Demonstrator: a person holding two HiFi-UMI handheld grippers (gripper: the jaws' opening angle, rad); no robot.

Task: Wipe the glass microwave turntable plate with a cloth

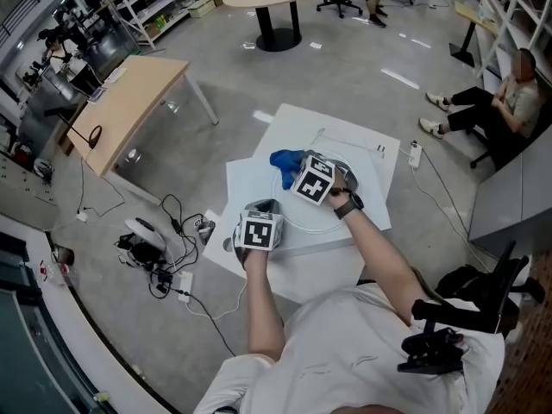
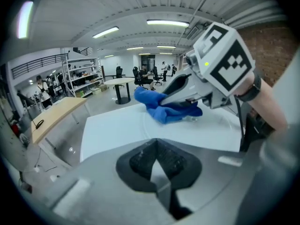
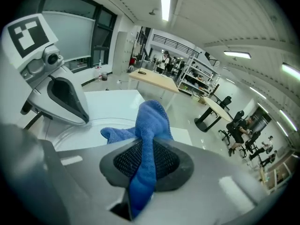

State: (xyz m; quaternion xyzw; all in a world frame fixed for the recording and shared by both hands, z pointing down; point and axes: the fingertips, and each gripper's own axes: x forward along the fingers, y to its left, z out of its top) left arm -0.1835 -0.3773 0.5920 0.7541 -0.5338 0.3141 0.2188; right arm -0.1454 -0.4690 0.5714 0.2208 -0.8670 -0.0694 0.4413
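The white table (image 1: 366,158) carries the glass plate (image 1: 302,226). At the plate's far edge my right gripper (image 3: 145,159) clamps the blue cloth (image 3: 151,118) tight; at its near edge my left gripper (image 2: 159,163) has its jaws together, seemingly empty. I judge wiping is in hand: next, sweep the cloth across

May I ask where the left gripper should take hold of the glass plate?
Probably its near rim, coming in low from the person's side: the plate lies flat on the table, so only the thin edge offers a hold, and the right gripper holds the cloth on the far part.
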